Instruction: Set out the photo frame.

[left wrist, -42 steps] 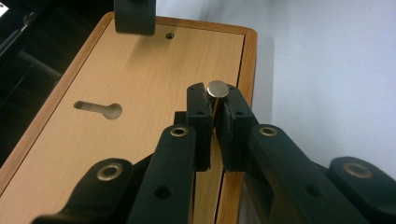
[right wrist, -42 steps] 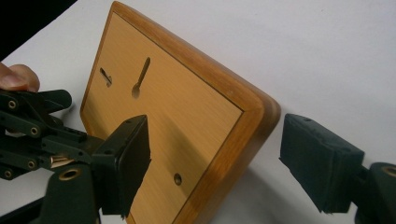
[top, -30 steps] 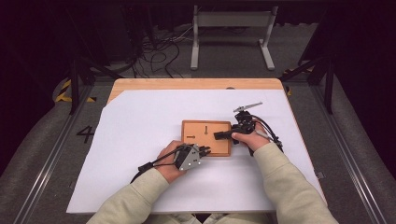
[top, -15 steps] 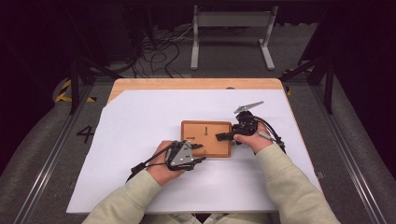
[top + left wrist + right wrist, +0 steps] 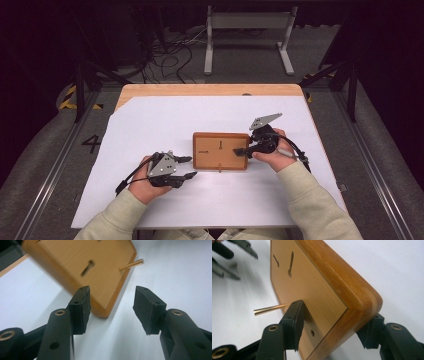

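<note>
My left gripper (image 5: 186, 167) hangs released, its jaws having just been opening with nothing between them, off the wooden board (image 5: 220, 150) at about eight o'clock. My right gripper (image 5: 242, 151) straddles the board's three o'clock edge, jaws having just been closing around its corner; I cannot tell whether the pads press. A brass pin (image 5: 131, 265) juts from the six o'clock edge. The board lies mid-surface (image 5: 165, 120).
</note>
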`<act>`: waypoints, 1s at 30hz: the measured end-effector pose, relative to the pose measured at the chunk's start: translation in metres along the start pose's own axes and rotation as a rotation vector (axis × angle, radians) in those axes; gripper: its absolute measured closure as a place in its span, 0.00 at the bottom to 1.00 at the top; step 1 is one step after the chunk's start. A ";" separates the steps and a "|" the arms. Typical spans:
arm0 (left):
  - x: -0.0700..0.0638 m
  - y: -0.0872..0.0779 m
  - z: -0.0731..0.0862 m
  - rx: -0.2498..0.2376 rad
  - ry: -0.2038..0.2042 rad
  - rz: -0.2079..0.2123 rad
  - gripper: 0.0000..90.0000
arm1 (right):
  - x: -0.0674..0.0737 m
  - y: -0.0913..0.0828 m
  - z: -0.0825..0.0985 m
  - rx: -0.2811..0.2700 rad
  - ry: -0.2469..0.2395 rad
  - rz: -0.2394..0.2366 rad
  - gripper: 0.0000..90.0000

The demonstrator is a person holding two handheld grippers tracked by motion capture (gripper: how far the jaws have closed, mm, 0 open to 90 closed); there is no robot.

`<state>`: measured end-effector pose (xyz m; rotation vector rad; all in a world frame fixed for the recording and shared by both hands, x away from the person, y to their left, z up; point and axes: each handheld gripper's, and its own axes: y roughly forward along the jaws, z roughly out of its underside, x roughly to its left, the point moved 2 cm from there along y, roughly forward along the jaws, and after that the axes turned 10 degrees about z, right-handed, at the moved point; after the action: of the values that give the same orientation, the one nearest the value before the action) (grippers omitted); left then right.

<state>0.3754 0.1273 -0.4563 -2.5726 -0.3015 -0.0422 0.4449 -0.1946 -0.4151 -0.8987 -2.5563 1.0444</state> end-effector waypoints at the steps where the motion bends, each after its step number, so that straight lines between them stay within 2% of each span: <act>1: 0.001 -0.003 0.002 0.011 -0.015 -0.018 0.53 | 0.001 -0.001 0.000 -0.003 -0.010 0.008 0.52; 3: 0.002 -0.005 0.004 0.017 -0.022 -0.028 0.53 | 0.005 -0.005 0.002 -0.012 -0.038 0.014 0.53; 5: 0.007 -0.011 0.009 0.022 -0.055 -0.056 0.52 | 0.009 -0.009 0.003 -0.022 -0.071 0.025 0.55; 7: 0.007 -0.012 0.010 0.020 -0.070 -0.058 0.52 | 0.012 -0.010 0.004 -0.026 -0.087 0.029 0.56; 9: 0.009 -0.014 0.012 0.017 -0.097 -0.064 0.52 | 0.017 -0.015 0.006 -0.033 -0.123 0.046 0.58; 10: 0.011 -0.015 0.014 0.013 -0.138 -0.066 0.52 | 0.022 -0.018 0.008 -0.037 -0.148 0.057 0.59; 11: 0.012 -0.015 0.014 0.019 -0.159 -0.070 0.52 | 0.025 -0.019 0.009 -0.042 -0.161 0.062 0.60; 12: 0.012 -0.015 0.014 0.019 -0.159 -0.070 0.52 | 0.027 -0.021 0.010 -0.046 -0.165 0.060 0.62; 13: 0.015 -0.016 0.016 0.031 -0.194 -0.080 0.52 | 0.029 -0.023 0.012 -0.053 -0.167 0.056 0.63; 15: 0.017 -0.017 0.018 0.031 -0.227 -0.083 0.51 | 0.033 -0.026 0.014 -0.061 -0.168 0.050 0.64; 16: 0.017 -0.017 0.018 0.031 -0.227 -0.083 0.51 | 0.033 -0.026 0.014 -0.061 -0.168 0.050 0.64; 17: 0.019 -0.019 0.019 0.013 -0.261 -0.092 0.51 | 0.035 -0.027 0.015 -0.068 -0.170 0.049 0.65; 18: 0.021 -0.020 0.020 -0.002 -0.276 -0.102 0.51 | 0.039 -0.029 0.017 -0.078 -0.174 0.047 0.66; 20: 0.023 -0.024 0.020 -0.032 -0.291 -0.132 0.52 | 0.042 -0.030 0.018 -0.071 -0.194 0.059 0.65; 22: 0.025 -0.029 0.019 -0.071 -0.302 -0.152 0.53 | 0.043 -0.033 0.018 -0.068 -0.179 0.043 0.66; 24: 0.027 -0.033 0.019 -0.094 -0.305 -0.172 0.54 | 0.046 -0.035 0.019 -0.060 -0.187 0.031 0.66; 30: 0.027 -0.034 0.019 -0.114 -0.307 -0.176 0.53 | 0.058 -0.041 0.023 -0.030 -0.241 0.007 0.65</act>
<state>0.3939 0.1708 -0.4528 -2.6556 -0.6563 0.2816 0.3712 -0.1934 -0.4039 -0.8352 -2.7719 1.1851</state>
